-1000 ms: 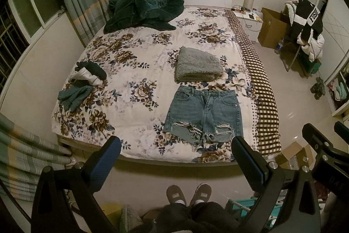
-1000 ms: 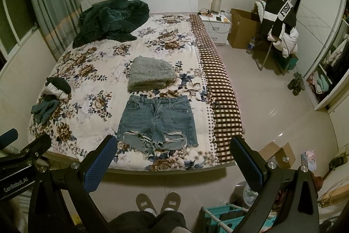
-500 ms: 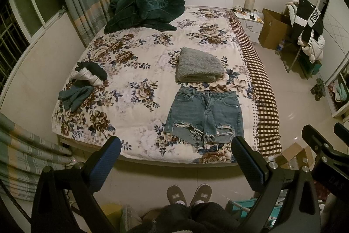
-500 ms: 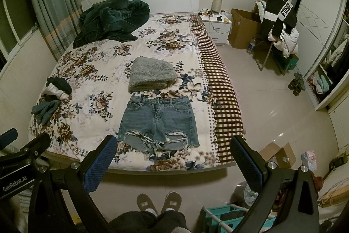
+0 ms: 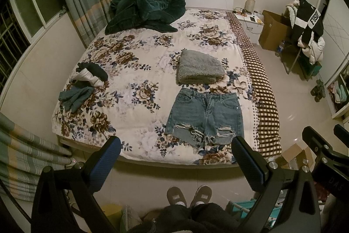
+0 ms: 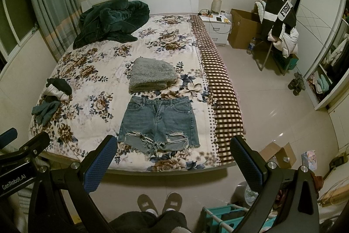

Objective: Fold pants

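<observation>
Blue denim shorts point(image 5: 205, 115) with frayed, ripped hems lie flat and unfolded on the floral bedspread point(image 5: 135, 71) near the foot of the bed, waistband toward the headboard; they also show in the right wrist view point(image 6: 158, 121). My left gripper point(image 5: 175, 161) is open and empty, held above the floor short of the bed's foot edge. My right gripper point(image 6: 173, 158) is open and empty at the same distance, to the right of the left one. Neither touches the shorts.
A folded grey fleece point(image 5: 199, 68) lies just beyond the shorts. A dark green blanket point(image 5: 146, 10) is heaped at the headboard. A small clothes pile point(image 5: 85, 84) sits at the bed's left edge. My slippered feet point(image 5: 188, 195) stand on the floor. A clothes-laden chair point(image 6: 277, 36) and boxes stand right.
Both views have crept slightly closer to the bed. The shorts have not moved, and both grippers stay open.
</observation>
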